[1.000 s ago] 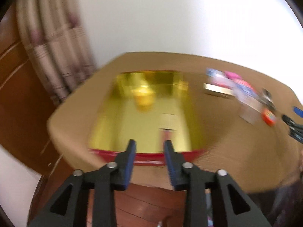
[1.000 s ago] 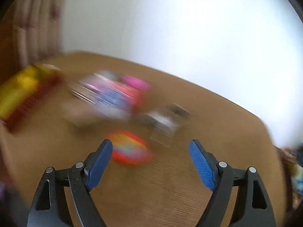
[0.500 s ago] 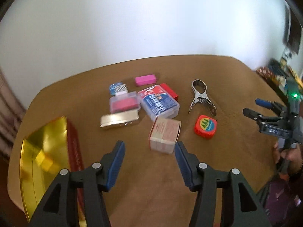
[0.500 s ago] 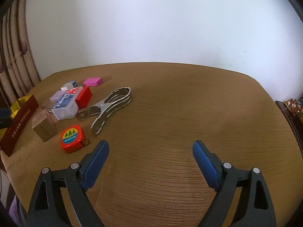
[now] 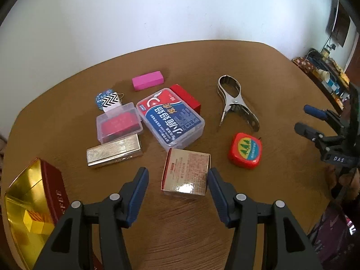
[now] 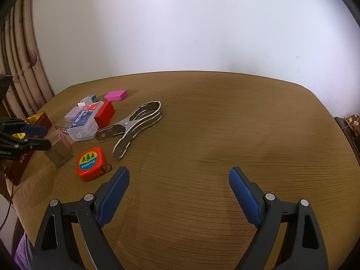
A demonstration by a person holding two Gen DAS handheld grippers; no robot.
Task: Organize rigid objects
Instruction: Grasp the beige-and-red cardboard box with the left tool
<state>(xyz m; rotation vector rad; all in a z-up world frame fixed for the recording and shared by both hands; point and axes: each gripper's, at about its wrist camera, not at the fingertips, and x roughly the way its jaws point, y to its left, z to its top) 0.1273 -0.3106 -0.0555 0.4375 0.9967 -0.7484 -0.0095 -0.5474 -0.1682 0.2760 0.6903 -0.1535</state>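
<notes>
Gold-lined red tin (image 5: 29, 204) sits left of left gripper (image 5: 177, 182). Small gold carton (image 5: 185, 173) lies between its half-open jaws, untouched. Step, likely: approach for pickup. Next: lower, close squarely. Right gripper (image 6: 178, 187) wide open, empty.

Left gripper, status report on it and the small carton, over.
Left gripper open, straddling the carton, pads clear. Right gripper open, empty, over bare table. Nothing in the way.

Tape measure (image 5: 245, 150) right of carton (image 5: 186, 172), clamp (image 5: 237, 103) behind
</notes>
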